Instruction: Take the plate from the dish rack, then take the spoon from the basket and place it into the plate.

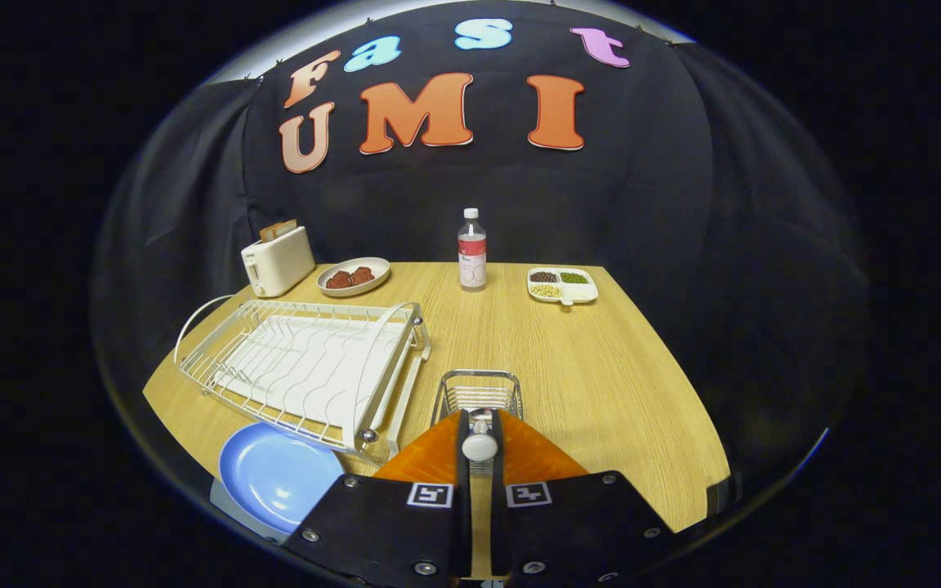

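- The gripper [479, 441] has its fingers closed around the spoon [479, 446], both pressing on its slim handle; the rounded pale end shows between the tips.
- The spoon stands roughly upright in the grasp, its long axis running along the fingers, away from the camera. Which end is the bowl I cannot tell.
- The wire basket [478, 394] sits just beyond the fingertips; whether the spoon has fully cleared it is unclear.
- The blue plate [274, 474] lies flat on the near left of the wooden table [601, 367], out of the white dish rack [307, 367] and just beside the rack's near corner.
- From the fingers the plate lies to the left and slightly nearer, so the carry likely runs leftward, clearing the rack's corner.
- Far across the table: toaster [277, 260], bottle [472, 249].
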The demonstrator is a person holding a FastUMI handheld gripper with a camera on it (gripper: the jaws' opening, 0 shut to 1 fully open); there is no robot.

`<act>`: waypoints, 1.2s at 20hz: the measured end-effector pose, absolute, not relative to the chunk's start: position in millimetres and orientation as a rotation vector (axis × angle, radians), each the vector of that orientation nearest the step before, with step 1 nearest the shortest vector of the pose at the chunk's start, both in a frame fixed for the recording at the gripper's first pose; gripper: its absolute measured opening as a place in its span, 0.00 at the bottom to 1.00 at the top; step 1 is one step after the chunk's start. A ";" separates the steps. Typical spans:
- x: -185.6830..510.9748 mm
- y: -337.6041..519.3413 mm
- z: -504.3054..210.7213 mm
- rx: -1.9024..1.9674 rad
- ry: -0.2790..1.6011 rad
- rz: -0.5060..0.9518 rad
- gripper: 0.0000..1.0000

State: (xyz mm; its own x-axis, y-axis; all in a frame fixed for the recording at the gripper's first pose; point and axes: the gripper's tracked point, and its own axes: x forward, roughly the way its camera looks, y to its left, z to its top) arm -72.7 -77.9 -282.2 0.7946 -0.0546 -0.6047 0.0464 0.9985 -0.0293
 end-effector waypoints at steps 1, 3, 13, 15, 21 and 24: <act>-73.3 -79.3 -274.0 -0.012 0.641 -0.051 0.09; -73.9 -79.0 -254.0 -0.011 0.620 -0.043 0.09; -82.6 -39.2 -187.6 0.074 0.542 0.078 0.09; -88.8 -18.9 -189.4 0.097 0.553 0.125 0.09; -104.8 37.2 -210.5 0.158 0.637 0.275 0.09; -110.4 58.1 -217.1 0.160 0.663 0.339 0.09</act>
